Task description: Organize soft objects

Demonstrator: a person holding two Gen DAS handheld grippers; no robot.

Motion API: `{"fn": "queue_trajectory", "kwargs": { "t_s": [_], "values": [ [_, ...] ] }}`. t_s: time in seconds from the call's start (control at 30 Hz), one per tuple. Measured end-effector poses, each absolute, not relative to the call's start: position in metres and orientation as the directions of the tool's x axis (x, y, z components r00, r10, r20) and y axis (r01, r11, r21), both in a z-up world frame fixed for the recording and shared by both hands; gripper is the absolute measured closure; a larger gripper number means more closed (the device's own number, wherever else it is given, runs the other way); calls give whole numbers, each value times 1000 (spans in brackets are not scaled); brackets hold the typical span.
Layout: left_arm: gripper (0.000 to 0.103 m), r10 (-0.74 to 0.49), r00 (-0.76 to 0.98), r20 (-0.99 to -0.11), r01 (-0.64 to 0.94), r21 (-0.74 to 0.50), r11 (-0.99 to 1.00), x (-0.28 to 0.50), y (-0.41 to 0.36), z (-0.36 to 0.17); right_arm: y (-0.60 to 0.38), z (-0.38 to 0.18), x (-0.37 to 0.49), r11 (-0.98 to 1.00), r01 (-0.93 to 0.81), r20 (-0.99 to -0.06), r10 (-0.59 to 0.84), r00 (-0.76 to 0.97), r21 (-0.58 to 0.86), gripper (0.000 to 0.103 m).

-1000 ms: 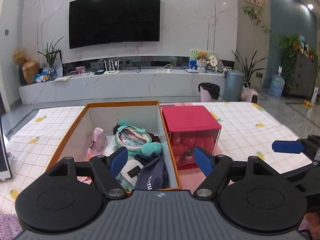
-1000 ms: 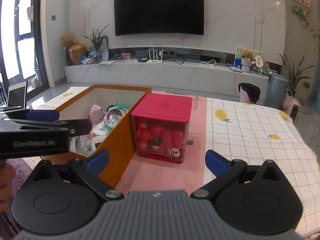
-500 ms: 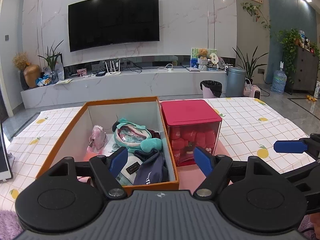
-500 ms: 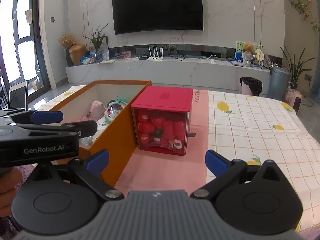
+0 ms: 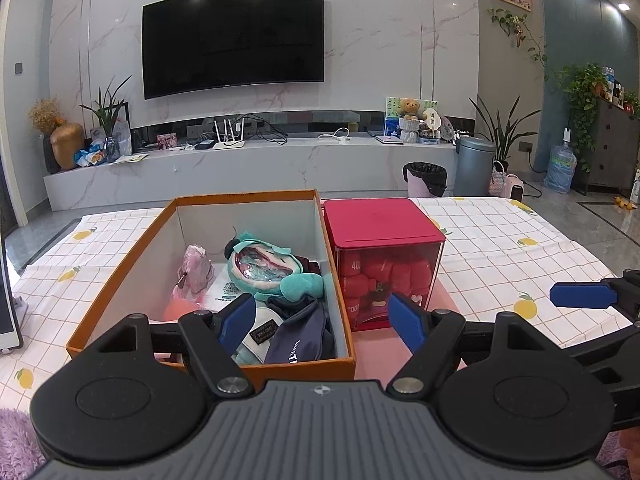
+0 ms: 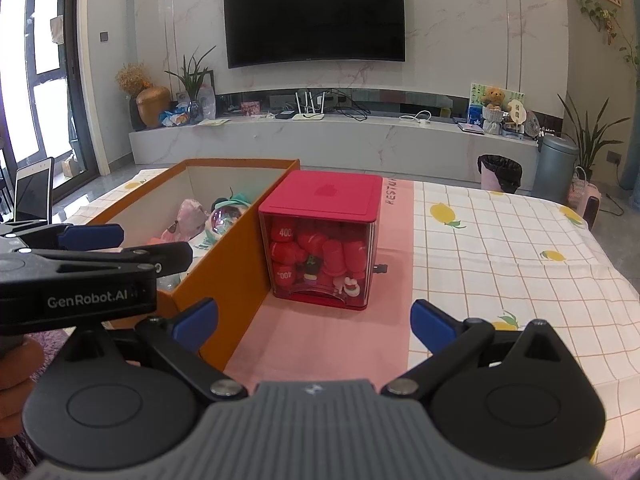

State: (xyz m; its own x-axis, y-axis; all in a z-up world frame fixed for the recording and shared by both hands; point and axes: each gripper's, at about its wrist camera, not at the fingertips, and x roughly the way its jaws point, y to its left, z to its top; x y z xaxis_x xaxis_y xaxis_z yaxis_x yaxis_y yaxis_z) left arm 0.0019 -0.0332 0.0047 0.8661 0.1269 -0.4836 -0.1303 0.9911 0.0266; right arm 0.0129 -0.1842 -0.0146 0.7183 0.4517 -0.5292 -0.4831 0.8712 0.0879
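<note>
**A:** State the working boundaries.

**B:** The orange cardboard box (image 5: 120, 292) sits on the checked lemon-print tablecloth (image 5: 500, 248), open at the top, its near wall just beyond the left gripper (image 5: 322, 322). The red-lidded clear container (image 5: 382, 232) stands touching or just beside the box's right wall; which of the two cannot be told. To the right of the container the cloth lies bare as far as the table edge. A pink strip (image 6: 320, 344) runs under the container toward the near side.

**A:** Gripper condition?

**B:** Left gripper: fingers spread wide, nothing between them, held over the box's near end. Right gripper (image 6: 314, 324): fingers equally wide apart, holding nothing, over the pink strip near the container.

**A:** Describe the soft objects.

**B:** All lie inside the box. A teal plush (image 5: 272, 270) with a shiny clear face panel rests at centre. A small pink plush (image 5: 196, 268) leans at its left. A navy fabric item (image 5: 300, 336) with white lettering lies nearest, beside a white piece bearing a dark label (image 5: 262, 330).
</note>
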Motion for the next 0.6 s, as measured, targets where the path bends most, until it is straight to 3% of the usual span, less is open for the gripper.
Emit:
{"fn": "queue_trajectory", "kwargs": {
  "t_s": [0.6],
  "values": [
    [14, 128, 866, -483, -132, 27, 991, 2, -34, 6, -184, -15, 11, 875, -478, -514, 445, 733, 77, 3]
  ]
}}
